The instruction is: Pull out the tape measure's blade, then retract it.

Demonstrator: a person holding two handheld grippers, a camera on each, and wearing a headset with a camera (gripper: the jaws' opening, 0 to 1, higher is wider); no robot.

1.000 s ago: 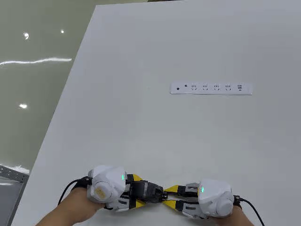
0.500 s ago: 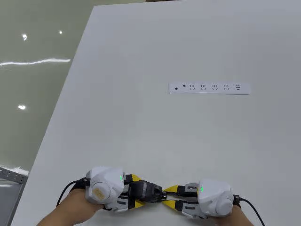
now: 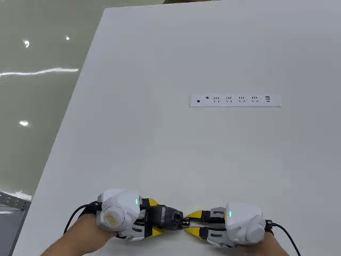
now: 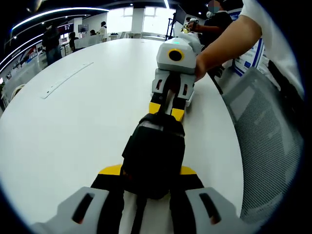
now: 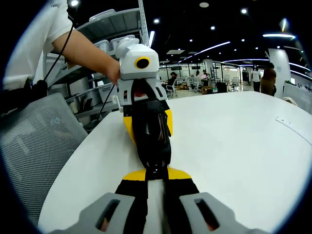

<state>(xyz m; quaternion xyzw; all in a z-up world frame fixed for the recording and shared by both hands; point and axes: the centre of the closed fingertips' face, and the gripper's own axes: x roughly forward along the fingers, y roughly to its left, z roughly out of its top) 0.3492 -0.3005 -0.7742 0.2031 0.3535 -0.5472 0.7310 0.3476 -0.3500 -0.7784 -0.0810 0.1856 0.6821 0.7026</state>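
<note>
STATE — left claw (image 3: 154,218) clenched on tape measure (image 3: 166,217) case, 6 o'clock on desk (image 3: 213,160) | right claw (image 3: 192,224) at 3 o'clock of it, clamped on blade tip (image 5: 156,171) | CHANGE — none over last second; claws stay together | MEANING: blade not yet drawn; pull pending.

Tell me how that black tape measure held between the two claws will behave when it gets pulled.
The tape measure looks like a chunky, hard-shelled case, so it should hold its shape in the left claw, which is clamped across its sides. Its casing looks smooth, so it may twist or slip when the right claw, closed at its front end, pulls.
</note>
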